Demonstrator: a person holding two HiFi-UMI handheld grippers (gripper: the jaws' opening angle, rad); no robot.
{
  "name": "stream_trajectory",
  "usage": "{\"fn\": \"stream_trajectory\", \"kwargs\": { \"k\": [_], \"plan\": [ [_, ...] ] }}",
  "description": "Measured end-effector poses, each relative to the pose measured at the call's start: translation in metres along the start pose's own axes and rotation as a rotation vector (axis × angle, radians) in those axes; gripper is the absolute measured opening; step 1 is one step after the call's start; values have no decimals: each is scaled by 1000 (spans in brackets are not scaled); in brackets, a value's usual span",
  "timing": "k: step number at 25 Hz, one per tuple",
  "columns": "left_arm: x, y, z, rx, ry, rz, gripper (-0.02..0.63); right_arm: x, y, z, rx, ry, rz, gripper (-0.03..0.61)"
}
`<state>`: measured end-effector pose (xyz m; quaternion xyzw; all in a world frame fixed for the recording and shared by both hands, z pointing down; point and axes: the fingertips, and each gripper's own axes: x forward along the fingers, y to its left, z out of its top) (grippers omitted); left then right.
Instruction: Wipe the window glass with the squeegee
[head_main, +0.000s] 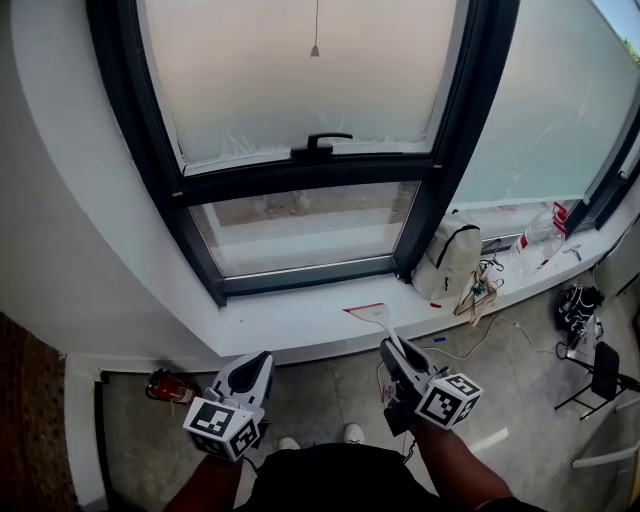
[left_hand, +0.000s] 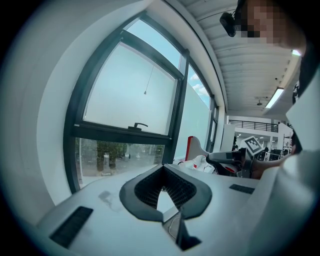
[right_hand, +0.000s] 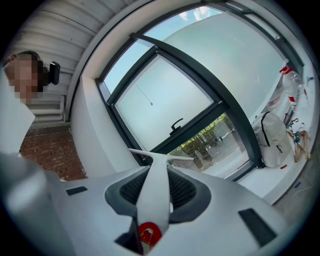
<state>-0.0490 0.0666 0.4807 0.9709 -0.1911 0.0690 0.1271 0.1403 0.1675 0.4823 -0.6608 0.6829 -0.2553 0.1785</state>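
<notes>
The window has a frosted upper pane (head_main: 300, 70) and a clear lower pane (head_main: 300, 225) in a dark frame, with a black handle (head_main: 320, 143) between them. My right gripper (head_main: 395, 352) is shut on the white squeegee (head_main: 372, 314), whose red-edged blade points at the sill, short of the glass. In the right gripper view the squeegee handle (right_hand: 155, 192) runs up between the pads of that gripper (right_hand: 159, 167) and its blade lies across the lower pane (right_hand: 215, 137). My left gripper (head_main: 245, 375) is low at the left, shut and empty; its jaws (left_hand: 162, 172) meet at the tips.
A white sill (head_main: 300, 322) runs under the window. On it to the right stand a white backpack (head_main: 450, 262), a wooden hanger (head_main: 480, 295) and a plastic bag (head_main: 540, 235). A folding chair (head_main: 602, 375) and cables (head_main: 580, 305) are on the floor at right, a red object (head_main: 168, 385) at left.
</notes>
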Motion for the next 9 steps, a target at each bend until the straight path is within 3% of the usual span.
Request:
{"fn": "stream_trajectory", "kwargs": {
  "k": [9],
  "plan": [
    [2,-2,0,9,8,-6,0,-2,-1,1,7,-9,3,87]
  ]
}}
